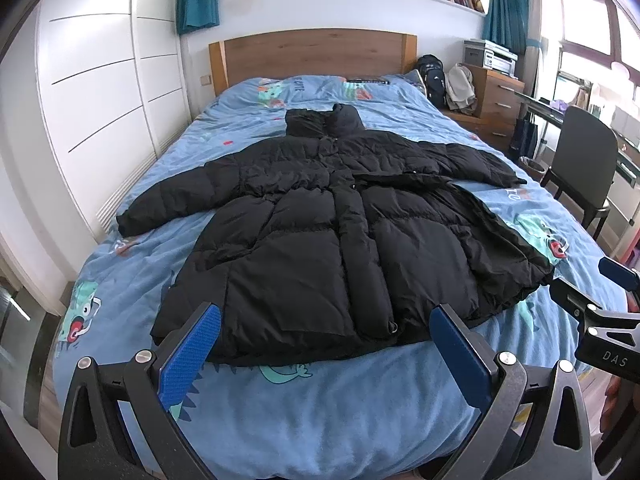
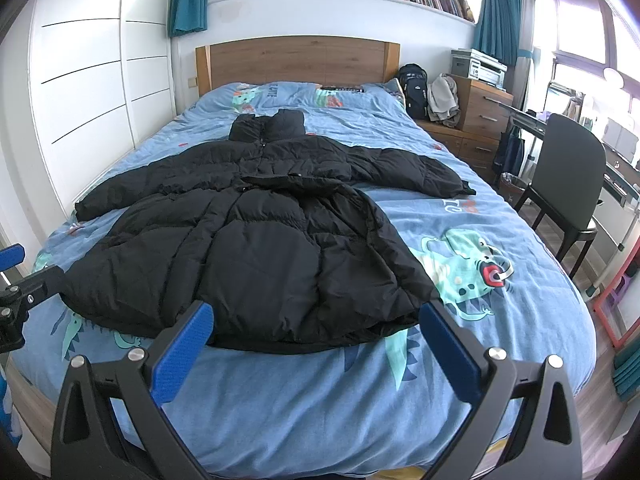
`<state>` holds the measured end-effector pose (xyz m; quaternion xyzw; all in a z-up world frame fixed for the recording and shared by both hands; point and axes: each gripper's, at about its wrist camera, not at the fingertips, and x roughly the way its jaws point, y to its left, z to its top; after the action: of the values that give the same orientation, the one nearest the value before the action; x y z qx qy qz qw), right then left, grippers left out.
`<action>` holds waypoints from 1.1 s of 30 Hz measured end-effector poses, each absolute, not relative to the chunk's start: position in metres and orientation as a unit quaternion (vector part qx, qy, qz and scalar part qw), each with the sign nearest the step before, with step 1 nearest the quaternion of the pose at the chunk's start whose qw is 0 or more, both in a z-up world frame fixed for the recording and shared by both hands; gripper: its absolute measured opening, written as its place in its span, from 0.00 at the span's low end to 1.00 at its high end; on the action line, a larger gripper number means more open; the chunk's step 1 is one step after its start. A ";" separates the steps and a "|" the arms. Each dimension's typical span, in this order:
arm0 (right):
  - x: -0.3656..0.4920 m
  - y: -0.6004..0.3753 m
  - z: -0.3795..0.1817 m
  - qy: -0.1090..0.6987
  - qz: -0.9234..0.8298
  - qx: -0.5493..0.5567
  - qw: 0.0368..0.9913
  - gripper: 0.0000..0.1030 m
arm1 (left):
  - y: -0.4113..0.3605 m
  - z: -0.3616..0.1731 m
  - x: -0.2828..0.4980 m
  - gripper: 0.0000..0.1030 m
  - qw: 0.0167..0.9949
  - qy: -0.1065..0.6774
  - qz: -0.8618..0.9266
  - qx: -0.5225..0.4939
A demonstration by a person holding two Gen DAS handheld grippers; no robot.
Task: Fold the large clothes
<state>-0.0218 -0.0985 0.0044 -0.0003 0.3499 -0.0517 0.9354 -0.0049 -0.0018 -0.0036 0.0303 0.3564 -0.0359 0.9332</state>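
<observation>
A large black puffer jacket lies spread flat on the blue bed, hood toward the headboard, both sleeves stretched out sideways. It also shows in the right wrist view. My left gripper is open and empty, hovering over the foot of the bed just short of the jacket's hem. My right gripper is open and empty, near the hem's right part. The right gripper also shows at the right edge of the left wrist view; the left gripper shows at the left edge of the right wrist view.
The bed has a blue dinosaur-print cover and a wooden headboard. White wardrobe doors line the left side. A black chair, a desk, a wooden dresser and a backpack stand on the right.
</observation>
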 end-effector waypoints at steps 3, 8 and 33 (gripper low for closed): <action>-0.023 -0.099 0.005 0.351 -0.052 0.000 0.935 1.00 | -0.002 -0.004 -0.004 0.99 0.933 0.357 -0.035 0.031; -0.023 -0.107 0.001 0.352 -0.053 0.000 0.934 1.00 | -0.001 -0.005 -0.003 0.99 0.933 0.358 -0.035 0.030; 0.002 -0.112 -0.032 0.386 -0.054 0.003 0.921 1.00 | -0.002 -0.031 0.021 0.99 0.924 0.380 -0.021 0.045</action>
<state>0.0016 -0.1120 -0.0317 0.0029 0.3862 -0.0542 0.9208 0.0212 -0.0016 -0.0308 0.0453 0.3802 -0.0206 0.9236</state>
